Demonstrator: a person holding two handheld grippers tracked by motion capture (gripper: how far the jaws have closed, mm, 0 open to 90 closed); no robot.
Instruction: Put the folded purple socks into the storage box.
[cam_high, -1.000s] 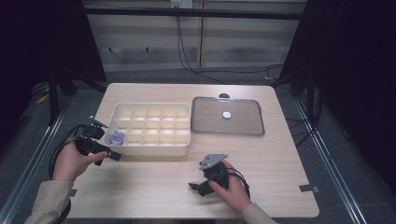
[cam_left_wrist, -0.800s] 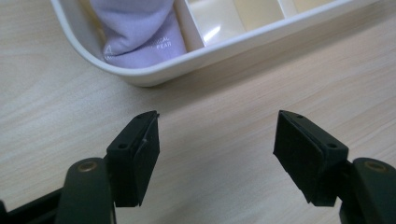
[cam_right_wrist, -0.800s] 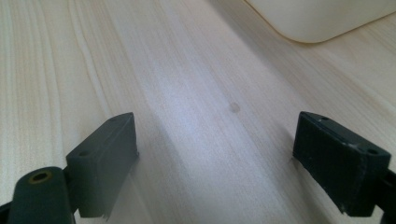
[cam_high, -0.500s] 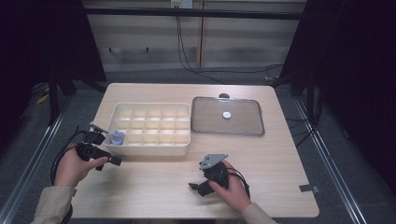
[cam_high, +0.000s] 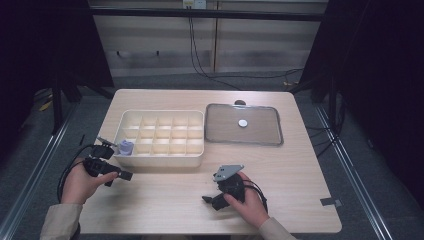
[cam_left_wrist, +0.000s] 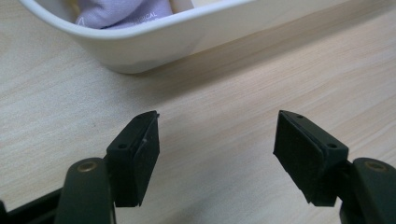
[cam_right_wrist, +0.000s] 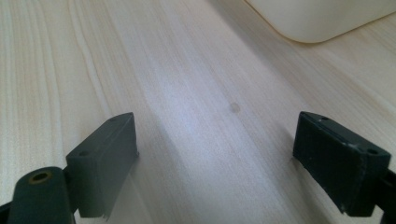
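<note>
A white compartment tray (cam_high: 160, 156) stands on the wooden table, and its rounded near corner (cam_left_wrist: 140, 46) shows in the left gripper view. A small purple pouch (cam_high: 126, 147) (cam_left_wrist: 122, 9) lies in its near-left compartment. My left gripper (cam_high: 114, 160) (cam_left_wrist: 217, 126) is held just off that corner, low over the table, open and empty. My right gripper (cam_high: 212, 192) (cam_right_wrist: 217, 130) is held low over the table's near middle, open with bare wood between its jaws. A corner of the tray (cam_right_wrist: 322, 18) lies beyond it.
A grey rectangular lid (cam_high: 265, 137) with a white knob (cam_high: 243, 122) lies flat to the right of the tray. Cables trail from both grippers. The table's left edge (cam_high: 95, 145) is close to my left hand.
My left gripper has drawn back a little from the tray's pouch compartment, toward the near left. The pouch stays in the tray. The right gripper has not moved.
</note>
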